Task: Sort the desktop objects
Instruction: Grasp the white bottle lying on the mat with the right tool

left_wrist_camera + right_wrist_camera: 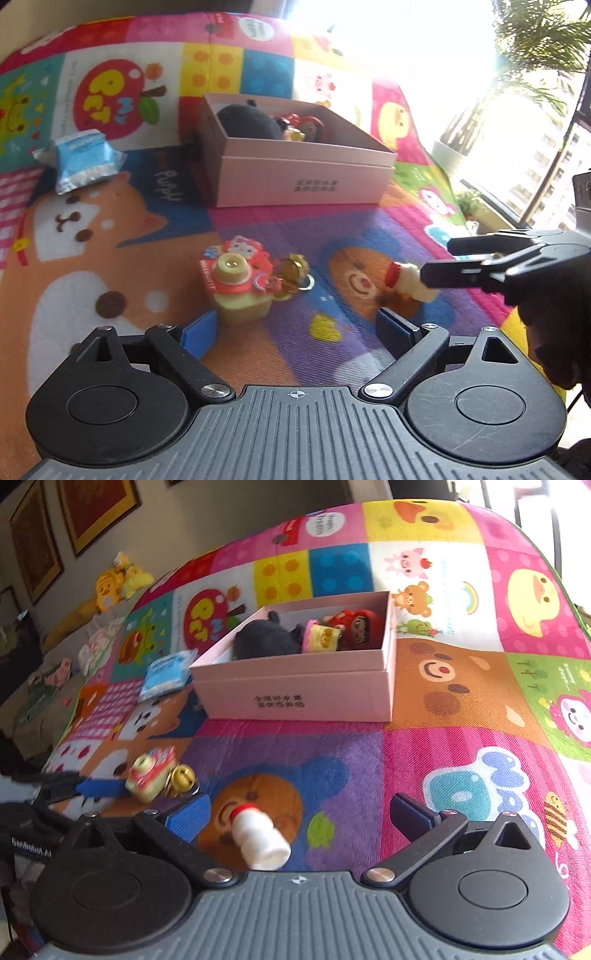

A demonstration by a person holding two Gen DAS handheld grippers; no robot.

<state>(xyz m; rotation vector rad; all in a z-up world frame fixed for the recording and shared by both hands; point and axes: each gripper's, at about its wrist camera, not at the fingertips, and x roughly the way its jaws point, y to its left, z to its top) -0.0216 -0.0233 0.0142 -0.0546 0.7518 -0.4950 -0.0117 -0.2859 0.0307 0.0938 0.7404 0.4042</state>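
Note:
A small toy camera, red and cream, sits on the mat just ahead of my left gripper. That gripper is open, with its left pad right beside the toy. A gold bell lies against the toy. A white bottle with a red cap lies on its side between the wide-open fingers of my right gripper, and neither pad touches it. The right gripper also shows at the right edge of the left wrist view. A pink box beyond holds a black plush and red dolls.
A blue packet lies on the mat to the left of the box. The colourful play mat covers the whole surface. Plush toys lie on a ledge far left. A bright window and a plant are at the right.

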